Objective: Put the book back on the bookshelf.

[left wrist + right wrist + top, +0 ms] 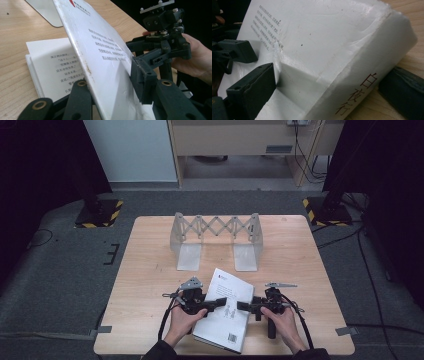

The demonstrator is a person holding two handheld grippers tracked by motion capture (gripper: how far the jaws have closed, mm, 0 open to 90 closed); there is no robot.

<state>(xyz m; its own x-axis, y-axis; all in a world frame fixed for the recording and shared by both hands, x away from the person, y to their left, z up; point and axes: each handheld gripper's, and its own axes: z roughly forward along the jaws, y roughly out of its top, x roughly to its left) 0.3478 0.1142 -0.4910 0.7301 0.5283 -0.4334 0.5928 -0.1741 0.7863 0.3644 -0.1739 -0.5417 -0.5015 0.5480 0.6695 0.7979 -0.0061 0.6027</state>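
A thick white book (227, 312) lies near the table's front edge, its spine toward my right gripper. In the left gripper view its front cover (100, 50) is raised and slanted over a page of printed text (60, 65). My left gripper (110, 80) has this cover between its jaws, which stand a little apart; the cover leans on them. My right gripper (329, 80) spans the book's thickness at the spine (362, 90). One of its pads (254, 87) dents the cover and the other lies by the spine on the table. In the high view my left gripper (220, 302) and right gripper (242, 306) face each other over the book.
A pale folding rack (216, 227) with a scissor lattice and two flat feet stands at the back middle of the wooden table (150, 270). Cables trail from both grippers toward the front edge. Grey floor and dark stands surround the table.
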